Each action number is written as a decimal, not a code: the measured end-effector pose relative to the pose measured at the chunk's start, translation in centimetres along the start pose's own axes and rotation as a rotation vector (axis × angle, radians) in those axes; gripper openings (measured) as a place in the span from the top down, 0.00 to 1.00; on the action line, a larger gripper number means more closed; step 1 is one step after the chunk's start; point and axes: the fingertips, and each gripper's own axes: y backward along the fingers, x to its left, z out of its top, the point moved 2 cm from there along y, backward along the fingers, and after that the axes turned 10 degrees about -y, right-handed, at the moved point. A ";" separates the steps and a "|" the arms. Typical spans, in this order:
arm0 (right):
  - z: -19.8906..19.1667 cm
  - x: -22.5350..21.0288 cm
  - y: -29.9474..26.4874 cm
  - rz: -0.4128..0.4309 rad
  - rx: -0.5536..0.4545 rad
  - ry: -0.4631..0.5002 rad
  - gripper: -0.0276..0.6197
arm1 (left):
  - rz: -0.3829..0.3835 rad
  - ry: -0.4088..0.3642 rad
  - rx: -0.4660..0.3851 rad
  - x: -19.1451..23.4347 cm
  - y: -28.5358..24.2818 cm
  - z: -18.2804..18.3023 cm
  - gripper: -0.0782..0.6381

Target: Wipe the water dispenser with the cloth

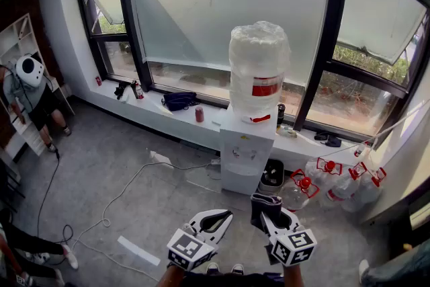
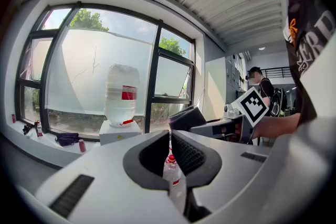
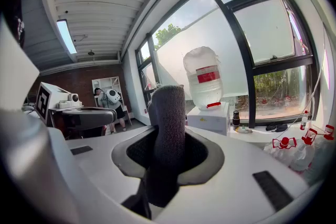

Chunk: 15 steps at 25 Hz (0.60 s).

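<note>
The white water dispenser stands against the window sill with a large clear bottle on top. It is ahead of both grippers, some way off. My right gripper is shut on a dark grey cloth, which stands up thick between its jaws in the right gripper view. My left gripper sits beside it, shut with nothing held. The dispenser shows past the cloth to the right, and in the left gripper view the dispenser is left of the jaws.
Several spare water bottles with red caps lie on the floor right of the dispenser. A black bin stands beside it. A dark bag and red can rest on the sill. A cable crosses the floor. A person stands far left.
</note>
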 end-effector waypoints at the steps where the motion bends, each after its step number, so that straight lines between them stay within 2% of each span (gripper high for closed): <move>1: 0.2 -0.4 -0.1 0.001 -0.003 0.002 0.78 | 0.005 0.001 -0.005 0.2 -0.5 0.1 0.86; 9: 0.5 -3.0 -0.8 0.002 -0.004 -0.001 0.78 | 0.009 -0.007 0.010 0.5 -2.8 -0.2 0.86; 15: 0.0 -3.3 -0.8 0.020 0.011 0.005 0.78 | 0.009 0.003 0.024 -0.1 -3.2 -0.9 0.86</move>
